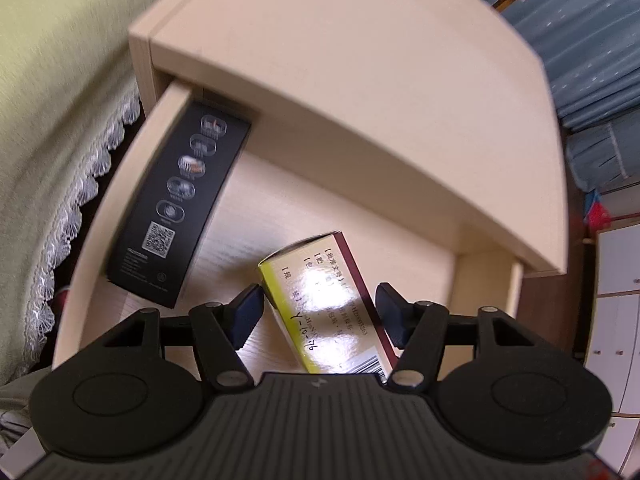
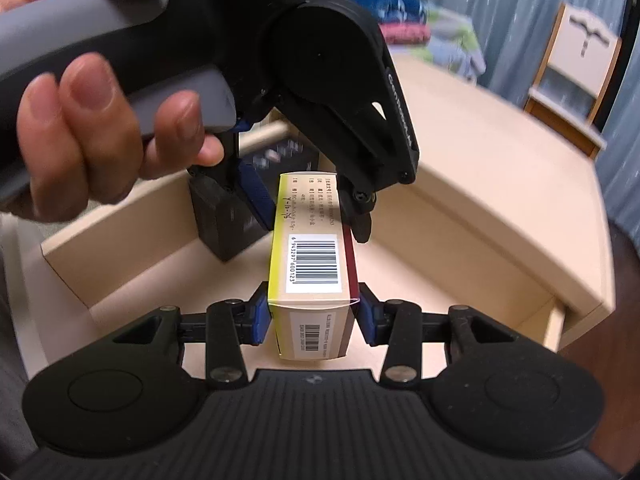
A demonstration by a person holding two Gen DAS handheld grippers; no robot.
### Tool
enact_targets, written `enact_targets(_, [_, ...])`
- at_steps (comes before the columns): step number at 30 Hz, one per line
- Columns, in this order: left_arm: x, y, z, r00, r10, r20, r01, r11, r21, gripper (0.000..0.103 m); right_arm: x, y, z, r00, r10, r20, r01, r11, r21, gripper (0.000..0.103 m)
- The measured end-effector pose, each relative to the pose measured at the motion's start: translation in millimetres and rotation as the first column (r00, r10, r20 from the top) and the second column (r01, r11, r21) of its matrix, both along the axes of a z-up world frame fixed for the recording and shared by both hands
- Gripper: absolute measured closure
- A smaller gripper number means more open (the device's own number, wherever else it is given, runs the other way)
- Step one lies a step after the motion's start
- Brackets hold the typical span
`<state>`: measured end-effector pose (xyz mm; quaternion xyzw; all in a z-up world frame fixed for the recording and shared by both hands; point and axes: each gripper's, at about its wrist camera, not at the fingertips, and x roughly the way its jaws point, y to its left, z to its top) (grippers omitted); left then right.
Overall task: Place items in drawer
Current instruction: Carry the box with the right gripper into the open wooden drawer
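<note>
a black box [image 1: 176, 204] is already lying in the open drawer [image 1: 484, 280], at 10 o'clock. the yellow carton [image 2: 314, 256] is hanging over the drawer floor, not yet set down. the right gripper [image 2: 316, 318] is clamping its near end, fingers [image 2: 259, 320] touching both sides. the left gripper [image 1: 320, 312] is straddling its far end, fingers apart and seemingly loose.

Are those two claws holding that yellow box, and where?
Yes for the right gripper: it clamps the medicine box by the long sides at its barcode end. The left gripper straddles the far end, open, with gaps showing.
</note>
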<state>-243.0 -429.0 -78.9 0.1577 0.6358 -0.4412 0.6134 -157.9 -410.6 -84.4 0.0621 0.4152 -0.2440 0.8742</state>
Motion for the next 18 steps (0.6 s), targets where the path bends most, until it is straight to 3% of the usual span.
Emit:
enact_targets(4, [-3,-2,-10,1.000,-0.015,-0.007,0.015,1.000,0.024,0.039,1,-13,-4,0.999,-0.012,-0.030,0.013,0.998,0.056,0.064])
enact_targets(8, [-10,-1,-8,0.999,-0.045,0.010,0.045,0.998,0.032,0.038,-3,-5,-13,0.993,-0.022,-0.116,0.031,0.997,0.074,0.064])
enact_targets(14, [-16,17,9,0.997,-0.052,0.051,0.051,0.999,0.016,0.035,-10,-10,-14,0.987,-0.029,-0.160,0.045,0.994,0.101,0.063])
enact_targets(18, [-14,51,32,0.996,-0.028,0.084,0.032,0.999,-0.039,0.035,-18,-15,-12,0.987,-0.047,-0.156,0.071,0.986,0.152,0.062])
